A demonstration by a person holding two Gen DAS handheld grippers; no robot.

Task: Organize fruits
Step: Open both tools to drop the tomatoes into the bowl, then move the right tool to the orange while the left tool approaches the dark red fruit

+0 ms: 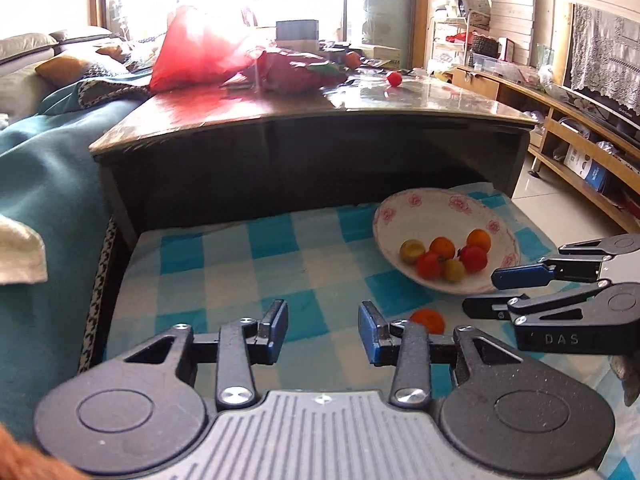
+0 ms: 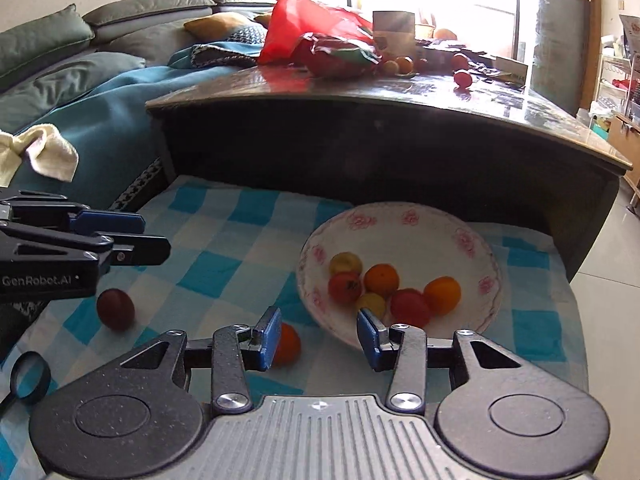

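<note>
A blue-and-white checked cloth point(image 2: 224, 248) covers a low surface in front of a dark coffee table point(image 2: 360, 148) with a glossy top. On the cloth stands a white bowl point(image 2: 404, 224) with pink flowers on its rim; inside it lie six small fruits point(image 2: 382, 278), red, orange and yellow. Two fruits are outside the bowl: an orange one point(image 2: 289, 344) just beside its near rim, and a dark red one point(image 2: 116, 308) further to the left on the cloth.

The left gripper point(image 1: 323, 330) has its jaws partly open with nothing between them. The right gripper point(image 2: 316, 338) is also partly open and empty, above the cloth near the bowl.

On the coffee table lie a red plastic bag point(image 1: 196, 50) and some more fruits. A sofa with a teal blanket point(image 2: 112, 120) stands at the left, and a bright window is behind.
</note>
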